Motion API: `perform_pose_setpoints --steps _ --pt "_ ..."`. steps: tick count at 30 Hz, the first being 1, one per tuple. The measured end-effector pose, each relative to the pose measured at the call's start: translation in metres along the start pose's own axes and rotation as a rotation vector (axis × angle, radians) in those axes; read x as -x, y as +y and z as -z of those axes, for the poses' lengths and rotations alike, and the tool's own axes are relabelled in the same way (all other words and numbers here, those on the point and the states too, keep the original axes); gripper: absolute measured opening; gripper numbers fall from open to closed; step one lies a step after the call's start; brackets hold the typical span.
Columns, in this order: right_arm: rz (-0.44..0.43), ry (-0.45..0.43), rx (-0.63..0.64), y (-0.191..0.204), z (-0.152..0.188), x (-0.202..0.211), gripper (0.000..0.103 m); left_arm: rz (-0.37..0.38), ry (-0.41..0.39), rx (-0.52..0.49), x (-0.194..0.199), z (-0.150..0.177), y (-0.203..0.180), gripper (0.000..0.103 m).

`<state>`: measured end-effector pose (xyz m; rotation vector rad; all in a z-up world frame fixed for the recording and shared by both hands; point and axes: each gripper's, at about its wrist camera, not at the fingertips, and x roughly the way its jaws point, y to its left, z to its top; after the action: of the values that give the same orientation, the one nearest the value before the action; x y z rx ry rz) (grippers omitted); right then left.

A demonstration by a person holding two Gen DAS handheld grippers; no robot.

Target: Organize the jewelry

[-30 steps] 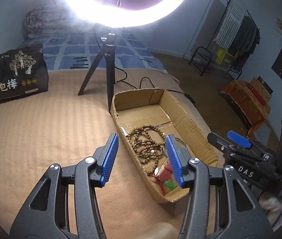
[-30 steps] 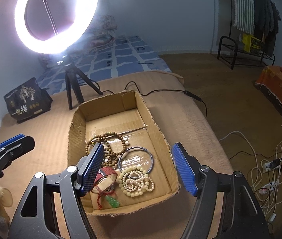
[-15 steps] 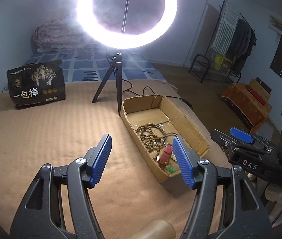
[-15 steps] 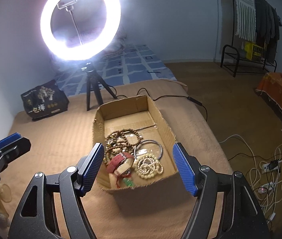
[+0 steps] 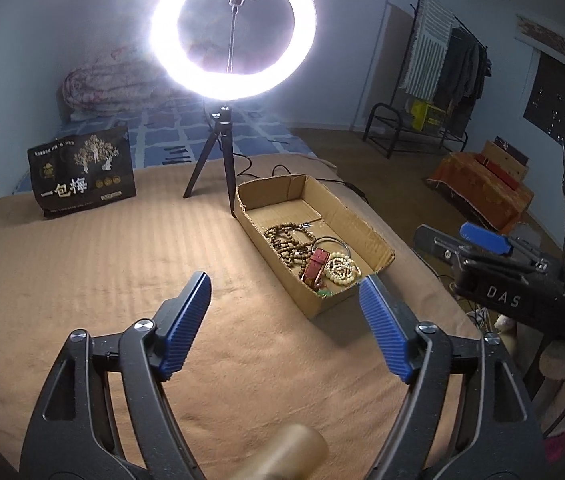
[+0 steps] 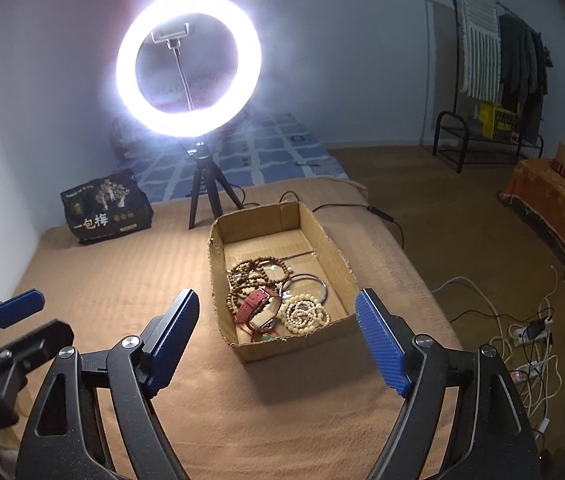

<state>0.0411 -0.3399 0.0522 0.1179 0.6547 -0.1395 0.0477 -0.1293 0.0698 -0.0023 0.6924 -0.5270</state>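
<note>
Left tool (image 5: 284, 320) wide, nothing between the blue pads, jaws just been opening; it hangs over the tan blanket (image 5: 102, 280) at lower centre of the left view. Right tool (image 6: 276, 338) also wide and empty, jaws just been opening, lower centre of its view with the cardboard box (image 6: 218, 280) seen between its fingers, not touching. Box sits on the blanket, centre frame. Inside, at the near end: brown bead strands (image 6: 256, 270), a red strap watch (image 6: 258, 304), a cream bead bracelet (image 6: 306, 312), a metal bangle (image 6: 314, 280), something small and green (image 6: 268, 338). Lit ring light (image 6: 188, 64) on a tripod just behind the box, upper centre. Black printed bag (image 6: 104, 208) at left.
</note>
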Motion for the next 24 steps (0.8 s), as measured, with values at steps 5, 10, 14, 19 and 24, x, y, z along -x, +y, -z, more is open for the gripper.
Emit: perform_pose_setpoints --steps 5,10,14,19,24 --pt "-0.004 -0.029 0.021 0.008 0.005 0.009 0.081 -0.036 -0.023 -0.038 0.009 0.009 -0.003 0.086" --pt "-0.002 -0.041 0.031 0.011 0.010 0.011 0.081 -0.054 -0.023 -0.016 0.006 0.016 0.004 0.097" --pt "0.001 -0.030 0.035 0.010 0.012 0.007 0.081 -0.073 -0.024 -0.010 0.003 0.015 0.005 0.099" --pt "-0.006 -0.016 0.015 0.007 0.014 0.002 0.081 -0.098 -0.031 -0.014 0.002 0.015 0.005 0.102" --pt "-0.003 -0.020 0.004 0.006 0.014 0.000 0.082 -0.129 -0.031 -0.044 -0.002 0.018 0.005 0.102"
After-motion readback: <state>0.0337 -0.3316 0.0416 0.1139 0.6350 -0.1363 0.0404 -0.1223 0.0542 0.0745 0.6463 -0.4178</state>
